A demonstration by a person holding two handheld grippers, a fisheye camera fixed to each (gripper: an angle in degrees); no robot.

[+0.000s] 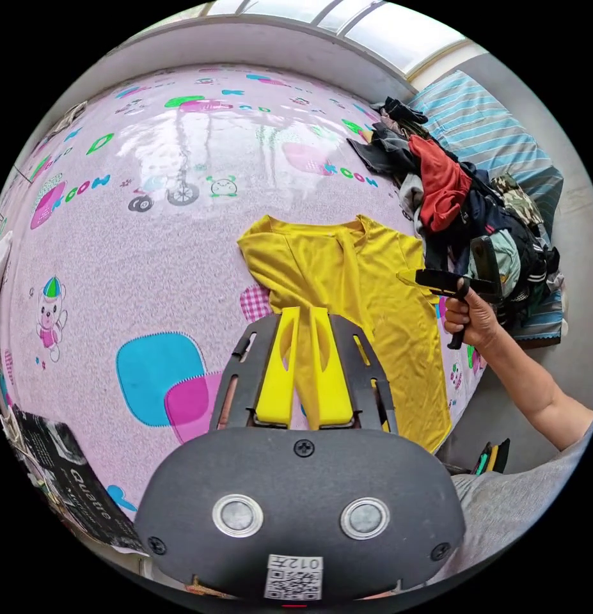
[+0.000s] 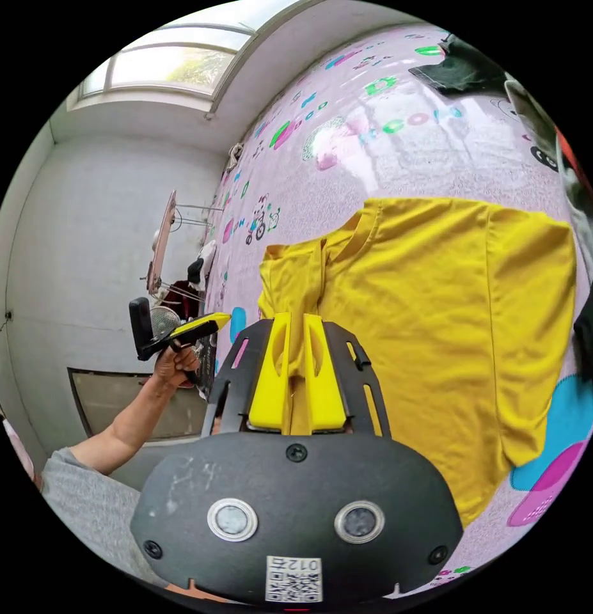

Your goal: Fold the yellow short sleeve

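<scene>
Yellow short-sleeved knit shirt [image 2: 437, 307] lies spread on a pink cartoon-print sheet [image 1: 149, 256], both left gripper [image 1: 304, 358] and right gripper [image 2: 296, 364] nearly closed, seemingly empty, likely between folds; next, regrip an edge.

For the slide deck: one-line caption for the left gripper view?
Left gripper above a yellow short-sleeve shirt spread on a pink patterned bed sheet, beside a heap of clothes.
</scene>
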